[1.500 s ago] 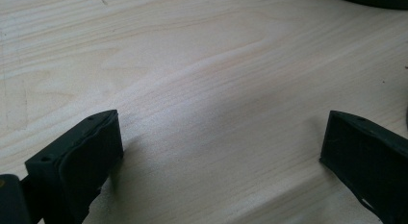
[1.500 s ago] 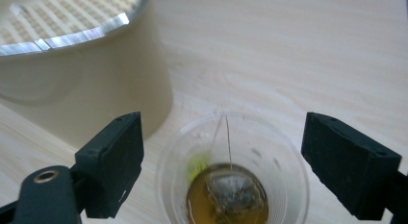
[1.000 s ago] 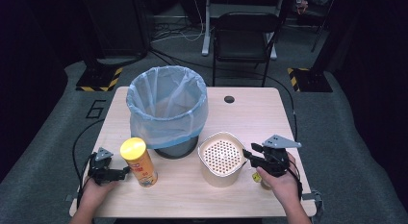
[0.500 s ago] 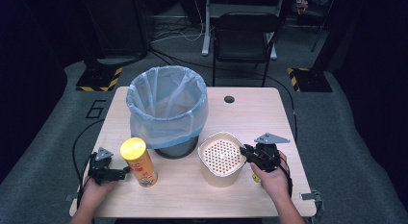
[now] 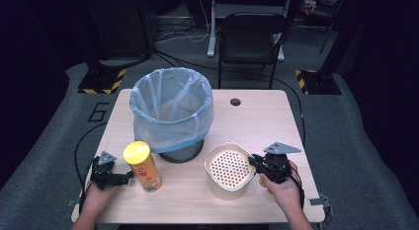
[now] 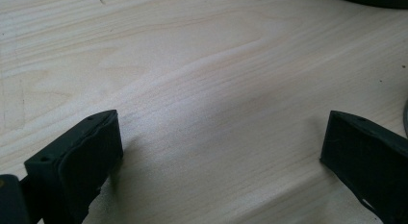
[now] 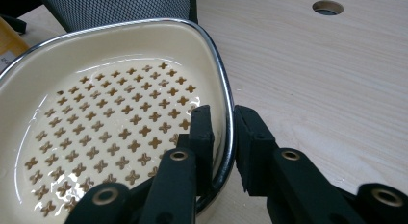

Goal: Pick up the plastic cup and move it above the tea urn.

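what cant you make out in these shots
- Bin contents: in the high view the pale blue liner's folds hide whatever lies at the bottom.
- Yellow can label: too small to read in the high view, cut off by the edge in the right gripper view.
- Cream bowl near rim: the right gripper, shut on it, covers it.
- Left gripper: jaws cut off by the frame's bottom.

Right claw [image 5: 255,162] moved in from beside the cream perforated container [image 5: 229,170] onto its right rim; jaws now straddle the wall, one inside, one outside, closed on it. The right hand [image 5: 282,186] followed, shifting left and slightly forward across the surface [image 5: 267,119].
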